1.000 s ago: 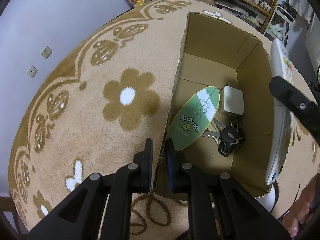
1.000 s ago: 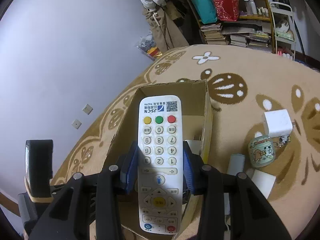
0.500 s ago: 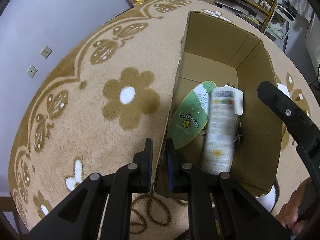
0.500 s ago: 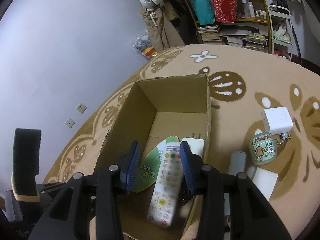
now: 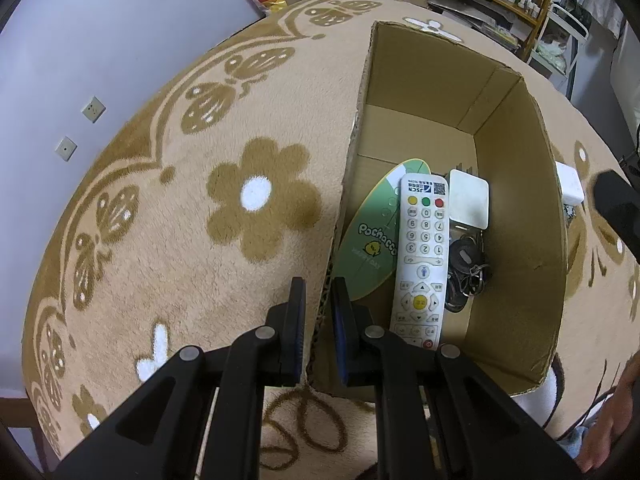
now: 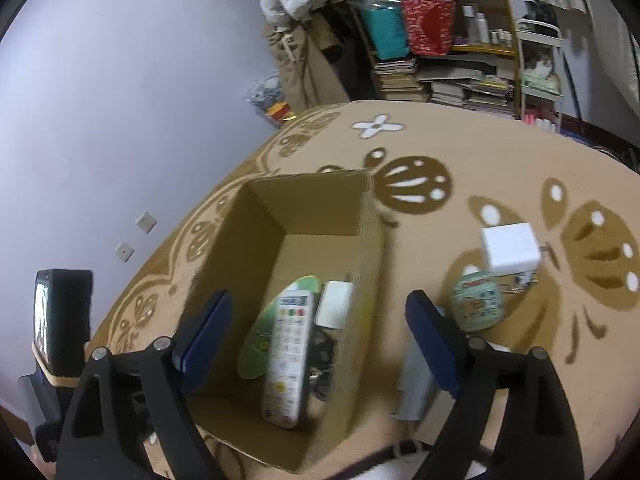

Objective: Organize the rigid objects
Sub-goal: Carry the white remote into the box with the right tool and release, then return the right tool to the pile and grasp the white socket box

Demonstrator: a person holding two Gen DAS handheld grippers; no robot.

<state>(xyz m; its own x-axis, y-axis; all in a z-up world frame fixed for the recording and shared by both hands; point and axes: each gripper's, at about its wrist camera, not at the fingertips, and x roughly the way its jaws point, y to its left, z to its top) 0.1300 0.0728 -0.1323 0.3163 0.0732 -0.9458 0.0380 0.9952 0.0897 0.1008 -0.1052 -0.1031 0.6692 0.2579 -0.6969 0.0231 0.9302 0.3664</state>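
L gripper (image 5: 318, 320) clamps brown cardboard box's (image 5: 516, 208) near wall, steadying it; R gripper (image 6: 316, 332), jaws just sprung wide, empty — white push-button remote (image 5: 422, 256) lies inside atop green oval card (image 5: 370, 248).

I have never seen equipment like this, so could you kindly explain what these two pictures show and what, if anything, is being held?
There is no robot here: a person holds a two-finger gripper in each hand, each with a fisheye camera looking along its fingers. One picture is from the left gripper, which is shut on the near wall of the cardboard box. The other is from the right gripper: its jaws have just been opening and stand wide, holding nothing. The white remote control lies in the box on a green Pochacco card, beside a white pad and keys. On the flowered rug outside lie a white charger and a small green case.
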